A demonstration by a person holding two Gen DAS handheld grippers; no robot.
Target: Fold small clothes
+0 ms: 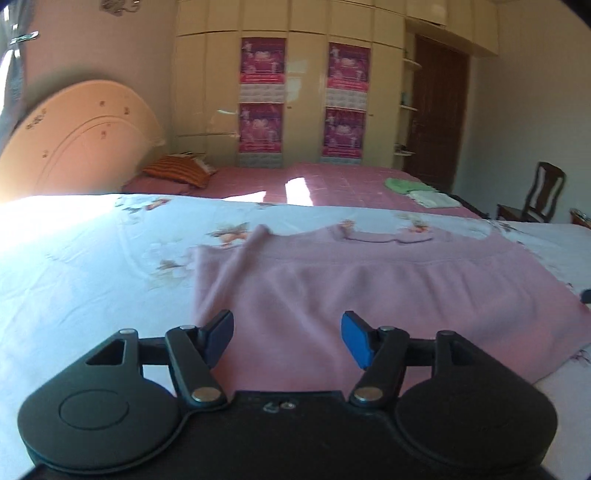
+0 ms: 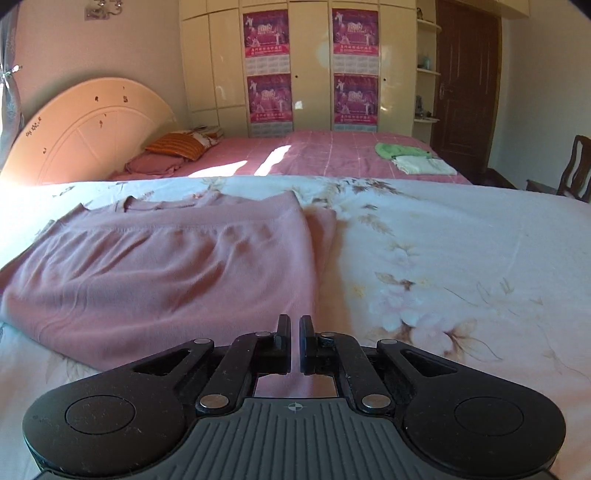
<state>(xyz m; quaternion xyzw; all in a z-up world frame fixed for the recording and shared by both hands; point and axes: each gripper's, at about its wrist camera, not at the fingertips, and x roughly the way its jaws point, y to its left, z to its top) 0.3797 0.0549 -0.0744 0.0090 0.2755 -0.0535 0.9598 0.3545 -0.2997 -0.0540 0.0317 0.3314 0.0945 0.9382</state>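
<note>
A pink knit top [image 1: 388,291] lies partly folded on a white floral bedspread [image 1: 92,266], filling the centre of the left wrist view and the left half of the right wrist view. Its near edge runs under both tools.

The left gripper [image 1: 287,338] stands about half open above the top's near hem, its blue pads [image 1: 355,338] apart with nothing between them. The right gripper [image 2: 294,341] is closed, fingers almost meeting over the top's near right corner; no cloth shows clamped between them.

Beyond the bedspread, across the upper middle, a pink checked bed [image 2: 332,155] carries a striped orange pillow [image 2: 177,146] at left and folded green [image 2: 400,151] and white [image 2: 424,165] clothes at right. A cream wardrobe [image 2: 310,66] with magenta posters [image 2: 266,33] stands behind, a brown door [image 2: 467,81] and a wooden chair [image 2: 574,166] at far right.
</note>
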